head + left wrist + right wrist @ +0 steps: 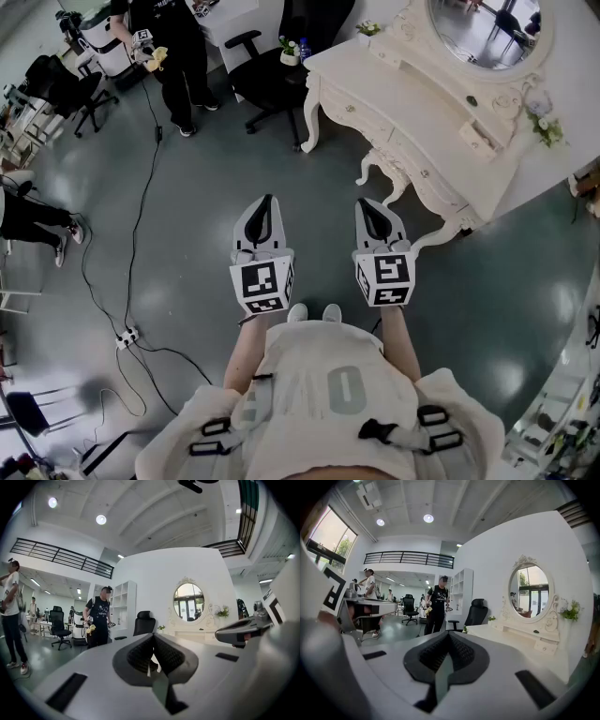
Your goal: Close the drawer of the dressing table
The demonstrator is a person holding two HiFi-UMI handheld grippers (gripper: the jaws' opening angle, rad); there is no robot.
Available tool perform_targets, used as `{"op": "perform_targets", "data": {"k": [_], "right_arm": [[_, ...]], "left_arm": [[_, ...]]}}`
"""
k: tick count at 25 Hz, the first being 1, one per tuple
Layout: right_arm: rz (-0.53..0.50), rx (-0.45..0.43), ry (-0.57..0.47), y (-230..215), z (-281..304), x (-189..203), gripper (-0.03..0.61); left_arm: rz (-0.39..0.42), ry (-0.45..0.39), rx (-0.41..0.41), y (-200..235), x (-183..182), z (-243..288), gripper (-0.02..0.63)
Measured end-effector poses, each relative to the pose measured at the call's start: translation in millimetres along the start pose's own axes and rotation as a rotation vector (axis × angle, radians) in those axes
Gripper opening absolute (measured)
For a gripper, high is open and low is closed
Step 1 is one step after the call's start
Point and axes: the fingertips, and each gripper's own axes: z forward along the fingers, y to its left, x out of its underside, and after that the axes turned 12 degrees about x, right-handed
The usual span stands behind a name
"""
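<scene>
Well short of the dressing table (412, 112), I held L gripper (268, 204) & R gripper (366, 206) level, fingers pressed together, empty, prob. to nudge its small drawer (476, 137) shut w/ tips.

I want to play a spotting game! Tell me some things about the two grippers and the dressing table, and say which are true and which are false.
1. The left gripper and the right gripper both have shut jaws with nothing between them. True.
2. The dressing table is black. False: it is white.
3. The mirror on it is oval. True.
4. The right gripper touches the dressing table. False: it is held apart from it, above the floor.
5. A black office chair stands near the table's end. True.
</scene>
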Motion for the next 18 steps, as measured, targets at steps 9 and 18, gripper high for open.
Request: {"op": "perform_targets", "data": {"k": [9, 18], "right_arm": [[0.014, -0.002, -0.002, -4, 1, 3, 0.008], [0.031, 0.020, -0.002, -32, -8, 11, 0.008]], "left_arm": [[-0.021, -0.011, 0.004, 1, 2, 4, 0.018], [-0.045, -0.014, 0.019, -25, 3, 13, 0.018]]}}
